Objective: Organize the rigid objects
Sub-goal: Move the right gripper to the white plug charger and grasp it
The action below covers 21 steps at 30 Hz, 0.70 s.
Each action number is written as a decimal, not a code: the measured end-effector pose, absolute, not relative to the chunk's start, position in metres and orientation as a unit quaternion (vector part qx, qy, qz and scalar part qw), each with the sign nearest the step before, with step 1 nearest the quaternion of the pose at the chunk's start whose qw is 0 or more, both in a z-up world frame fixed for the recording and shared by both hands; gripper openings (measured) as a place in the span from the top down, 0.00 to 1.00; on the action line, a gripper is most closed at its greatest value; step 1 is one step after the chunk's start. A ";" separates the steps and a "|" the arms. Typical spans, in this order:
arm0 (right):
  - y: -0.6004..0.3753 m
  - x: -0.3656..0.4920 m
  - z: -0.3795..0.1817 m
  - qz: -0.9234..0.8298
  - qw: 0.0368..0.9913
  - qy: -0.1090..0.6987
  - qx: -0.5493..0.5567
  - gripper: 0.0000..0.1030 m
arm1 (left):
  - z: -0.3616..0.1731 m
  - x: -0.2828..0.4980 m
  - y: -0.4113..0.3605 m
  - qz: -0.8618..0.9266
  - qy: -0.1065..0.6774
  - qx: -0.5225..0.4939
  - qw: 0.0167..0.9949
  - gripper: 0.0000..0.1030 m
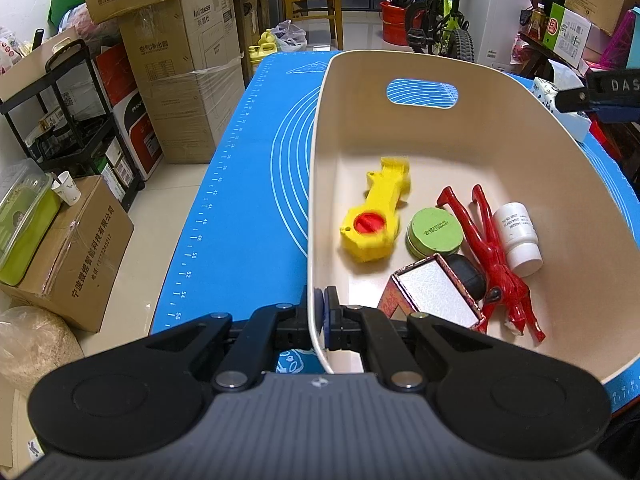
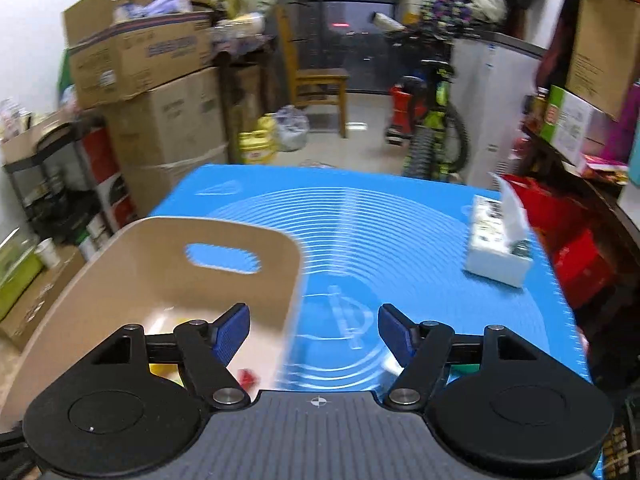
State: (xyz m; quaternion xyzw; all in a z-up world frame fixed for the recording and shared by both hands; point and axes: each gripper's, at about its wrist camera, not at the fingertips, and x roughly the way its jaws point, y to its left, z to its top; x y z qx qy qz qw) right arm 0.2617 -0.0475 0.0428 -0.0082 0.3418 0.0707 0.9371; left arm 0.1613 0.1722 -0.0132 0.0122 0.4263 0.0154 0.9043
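Note:
A beige basket stands on the blue mat. My left gripper is shut on the basket's near left rim. Inside lie a yellow tool with a red disc, a green round tin, a red figurine, a white bottle, a small mirror-faced box and a dark object. In the right wrist view my right gripper stands open and holds nothing, above the basket's right wall and the mat. Part of it shows at the left view's right edge.
A tissue box sits on the mat at the far right. Stacked cardboard boxes, a black rack and a carton with a cup stand left of the table. A chair and a small bicycle are behind.

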 end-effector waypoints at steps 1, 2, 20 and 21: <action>-0.054 0.265 0.040 0.062 0.938 0.341 -0.008 0.26 | -0.013 0.161 0.173 0.015 0.426 0.012 0.904 0.94; -0.059 0.267 0.037 0.055 0.938 0.342 -0.006 0.26 | -0.013 0.162 0.172 0.015 0.426 0.013 0.904 0.94; -0.085 0.310 -0.052 -0.001 0.922 0.386 -0.013 0.27 | -0.013 0.161 0.172 0.015 0.426 0.013 0.904 0.94; -0.086 0.312 -0.056 -0.004 0.922 0.388 -0.011 0.29 | -0.013 0.161 0.172 0.015 0.426 0.013 0.904 0.94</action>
